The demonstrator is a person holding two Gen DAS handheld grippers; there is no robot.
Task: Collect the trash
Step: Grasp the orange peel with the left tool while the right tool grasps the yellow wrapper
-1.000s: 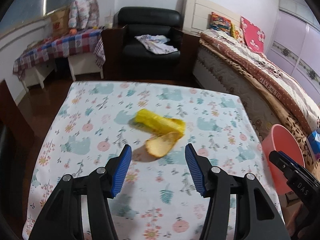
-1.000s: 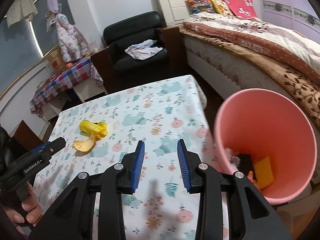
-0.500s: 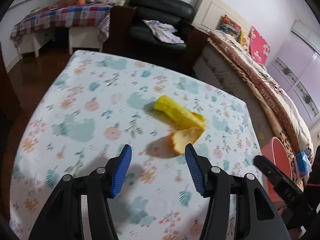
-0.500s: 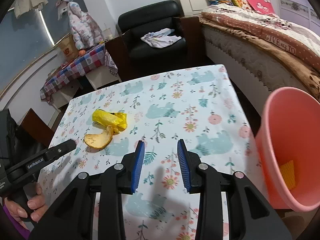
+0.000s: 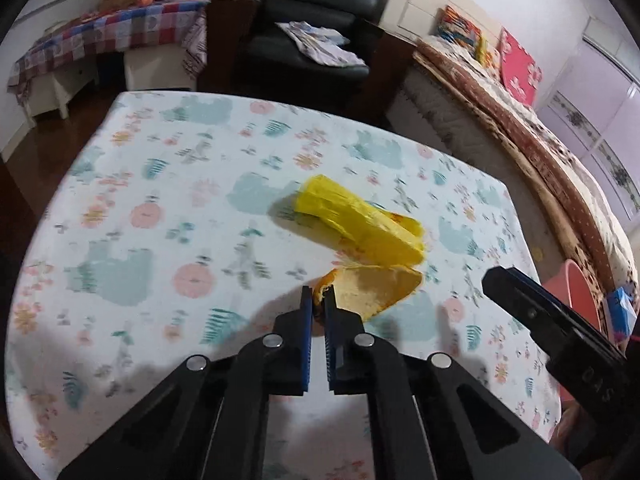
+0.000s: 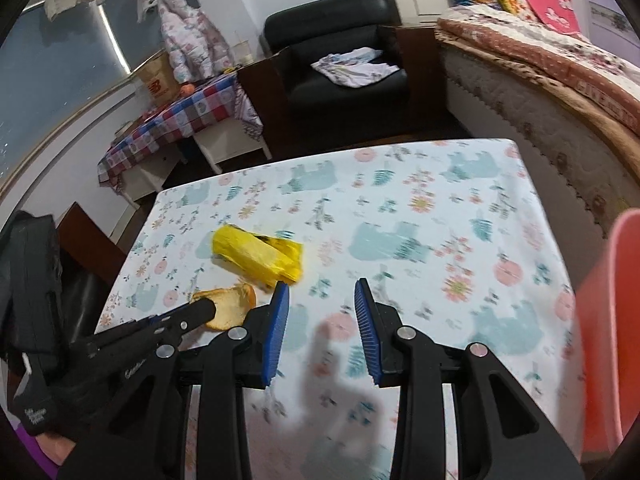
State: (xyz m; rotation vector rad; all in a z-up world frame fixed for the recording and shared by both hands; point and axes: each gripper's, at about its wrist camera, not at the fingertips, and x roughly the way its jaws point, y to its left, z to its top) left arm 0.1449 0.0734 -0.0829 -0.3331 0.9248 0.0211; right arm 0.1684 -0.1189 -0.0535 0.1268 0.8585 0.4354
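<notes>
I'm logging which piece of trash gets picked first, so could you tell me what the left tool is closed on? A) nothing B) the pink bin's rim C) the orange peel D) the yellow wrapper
C: the left tool pinches the near edge of the orange peel, while the yellow wrapper lies untouched behind it.

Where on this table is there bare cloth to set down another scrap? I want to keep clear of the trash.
Bare: the tablecloth from the yellow wrapper across to the pink bin, the far strip toward the black armchair, and the left half in the left wrist view. Crowded: around the orange peel, pinched by the left gripper.
</notes>
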